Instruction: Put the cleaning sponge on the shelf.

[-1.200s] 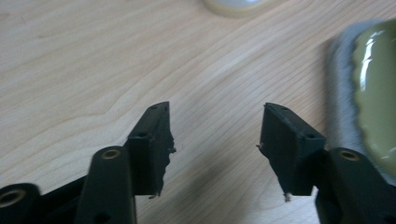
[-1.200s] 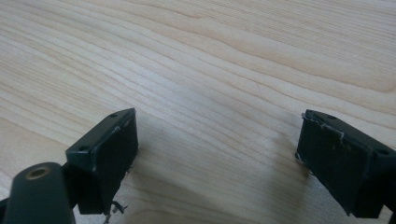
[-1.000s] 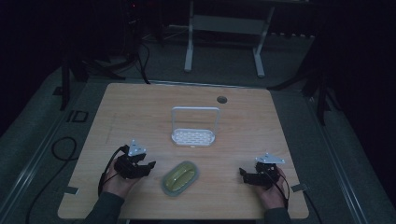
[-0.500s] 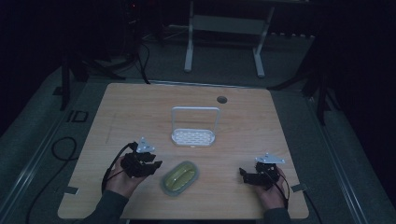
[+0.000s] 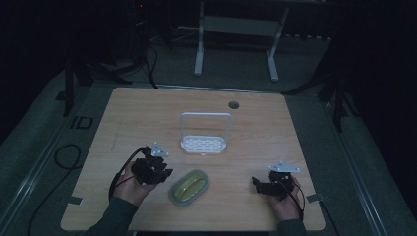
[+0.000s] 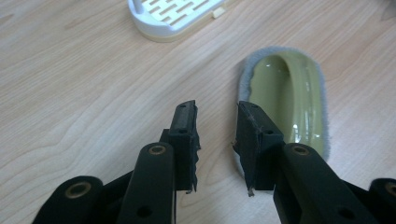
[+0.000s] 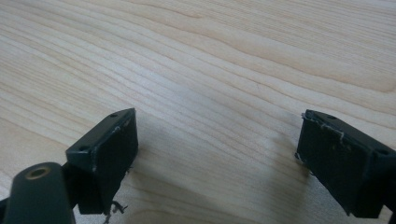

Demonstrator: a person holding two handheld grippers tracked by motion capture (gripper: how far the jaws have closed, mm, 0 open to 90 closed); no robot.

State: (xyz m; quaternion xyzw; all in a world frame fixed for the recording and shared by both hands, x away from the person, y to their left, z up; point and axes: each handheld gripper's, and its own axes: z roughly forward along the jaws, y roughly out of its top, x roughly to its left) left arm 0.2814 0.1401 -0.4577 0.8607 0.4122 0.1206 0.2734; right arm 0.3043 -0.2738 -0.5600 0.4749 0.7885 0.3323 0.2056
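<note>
A: Status on the oval olive-green brush with the grey fuzzy rim (image 5: pixel 189 187)?

B: Lying flat on the light wooden table (image 5: pixel 275 123), on the near side of the white slotted plastic rack with the tall wire handle (image 5: pixel 204 142) and well apart from it. Nothing holds it.

A: Left gripper (image 5: pixel 156 171)?

B: Just left of the brush, jaws pointed at it. In the left gripper view the jaws stand a narrow gap apart with bare wood between them. The right-hand jaw sits over the brush's near rim (image 6: pixel 285 98); contact or just above, cannot tell. No grip on anything.

A: And the rack in that view?

B: Its base (image 6: pixel 175 18) shows at the top edge, beyond the brush (slots are visible, handle mostly cut off).

A: Right gripper (image 5: pixel 263 186)?

B: Well to the right of the brush, low over the table near the front edge, held in the person's right hand (image 5: pixel 285 201). In the right gripper view the jaws (image 7: pixel 215 158) are spread wide, only wood grain between them, nothing held.

A: Anything else on the table?

B: A small round hole (image 5: pixel 233 104) behind the rack, toward the far edge.
</note>
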